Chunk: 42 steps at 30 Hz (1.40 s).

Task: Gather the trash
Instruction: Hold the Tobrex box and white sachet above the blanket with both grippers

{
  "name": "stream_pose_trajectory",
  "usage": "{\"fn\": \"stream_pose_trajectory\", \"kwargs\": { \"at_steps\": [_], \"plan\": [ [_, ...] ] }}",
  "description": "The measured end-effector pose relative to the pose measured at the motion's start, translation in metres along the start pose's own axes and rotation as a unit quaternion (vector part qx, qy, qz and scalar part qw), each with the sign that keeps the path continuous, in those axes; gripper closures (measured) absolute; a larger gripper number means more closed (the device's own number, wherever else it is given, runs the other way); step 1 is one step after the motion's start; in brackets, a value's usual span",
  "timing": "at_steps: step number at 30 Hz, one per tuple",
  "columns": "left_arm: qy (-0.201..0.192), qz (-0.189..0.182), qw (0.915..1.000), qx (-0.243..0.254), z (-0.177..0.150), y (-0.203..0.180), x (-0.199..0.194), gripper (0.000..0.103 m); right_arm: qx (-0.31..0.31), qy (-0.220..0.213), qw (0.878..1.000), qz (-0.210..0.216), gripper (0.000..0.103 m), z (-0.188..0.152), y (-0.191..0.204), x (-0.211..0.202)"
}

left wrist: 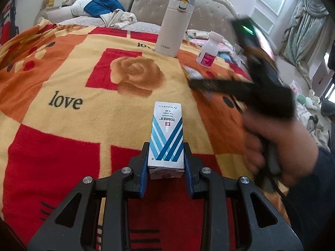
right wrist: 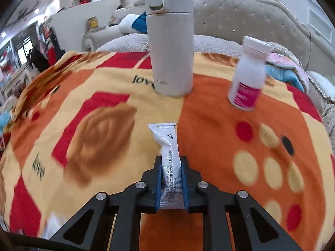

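Observation:
My left gripper (left wrist: 166,156) is shut on a white and blue Tobrex eye-drop box (left wrist: 166,138), held above the patterned blanket (left wrist: 62,79). My right gripper (right wrist: 171,171) is shut on a white plastic sachet (right wrist: 168,156), which sticks forward past the pads. In the left wrist view the right gripper (left wrist: 194,77) appears blurred at the right, held by a hand (left wrist: 278,146), with the sachet (left wrist: 193,73) between its fingers.
A beige Tiger flask (left wrist: 174,25) (right wrist: 170,46) stands upright on the blanket. A white pill bottle with a pink label (left wrist: 209,50) (right wrist: 249,75) stands to its right. A padded headboard (right wrist: 240,16), pillows and bedding lie behind.

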State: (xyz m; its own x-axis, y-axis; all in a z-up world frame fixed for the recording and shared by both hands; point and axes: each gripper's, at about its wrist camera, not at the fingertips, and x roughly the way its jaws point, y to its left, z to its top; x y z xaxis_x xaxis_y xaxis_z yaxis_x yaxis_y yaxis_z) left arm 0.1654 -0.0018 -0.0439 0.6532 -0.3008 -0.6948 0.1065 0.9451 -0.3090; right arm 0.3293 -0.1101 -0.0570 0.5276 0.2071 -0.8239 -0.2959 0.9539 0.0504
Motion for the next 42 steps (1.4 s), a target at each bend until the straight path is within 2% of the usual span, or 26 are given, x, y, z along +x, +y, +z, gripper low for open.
{"fn": "stream_pose_trajectory", "kwargs": {
  "at_steps": [3, 6, 10, 12, 17, 20, 24, 31, 42],
  "plan": [
    [-0.009, -0.018, 0.9998, 0.001, 0.000, 0.001, -0.004, 0.077, -0.002, -0.011, 1.000, 0.019, 0.088, -0.031, -0.010, -0.037],
    [-0.013, -0.032, 0.9994, 0.005, 0.000, 0.000, -0.006, 0.077, 0.005, -0.040, 0.997, 0.058, 0.088, -0.078, -0.020, -0.088],
    [-0.007, -0.028, 0.9995, 0.013, 0.001, -0.004, -0.003, 0.077, 0.043, -0.076, 0.991, 0.099, 0.088, -0.135, -0.032, -0.133],
    [-0.001, -0.016, 0.9997, 0.016, 0.001, -0.006, -0.001, 0.077, 0.069, -0.087, 0.989, 0.099, 0.088, -0.160, -0.035, -0.143],
    [0.001, 0.045, 0.9983, 0.037, -0.003, -0.018, -0.002, 0.077, 0.048, -0.099, 0.991, 0.081, 0.088, -0.167, -0.032, -0.161],
    [0.007, 0.077, 0.9963, 0.036, -0.011, -0.036, -0.018, 0.077, 0.046, -0.090, 0.992, 0.076, 0.088, -0.170, -0.034, -0.161],
    [0.004, 0.115, 0.9913, 0.063, -0.025, -0.063, -0.035, 0.077, 0.040, -0.098, 0.992, 0.073, 0.088, -0.174, -0.039, -0.170],
    [-0.006, 0.136, 0.9873, 0.081, -0.033, -0.081, -0.047, 0.077, 0.047, -0.108, 0.991, 0.057, 0.088, -0.180, -0.048, -0.182],
    [-0.007, 0.137, 0.9872, 0.080, -0.030, -0.081, -0.046, 0.077, 0.051, -0.110, 0.992, 0.041, 0.088, -0.183, -0.053, -0.185]
  ]
}}
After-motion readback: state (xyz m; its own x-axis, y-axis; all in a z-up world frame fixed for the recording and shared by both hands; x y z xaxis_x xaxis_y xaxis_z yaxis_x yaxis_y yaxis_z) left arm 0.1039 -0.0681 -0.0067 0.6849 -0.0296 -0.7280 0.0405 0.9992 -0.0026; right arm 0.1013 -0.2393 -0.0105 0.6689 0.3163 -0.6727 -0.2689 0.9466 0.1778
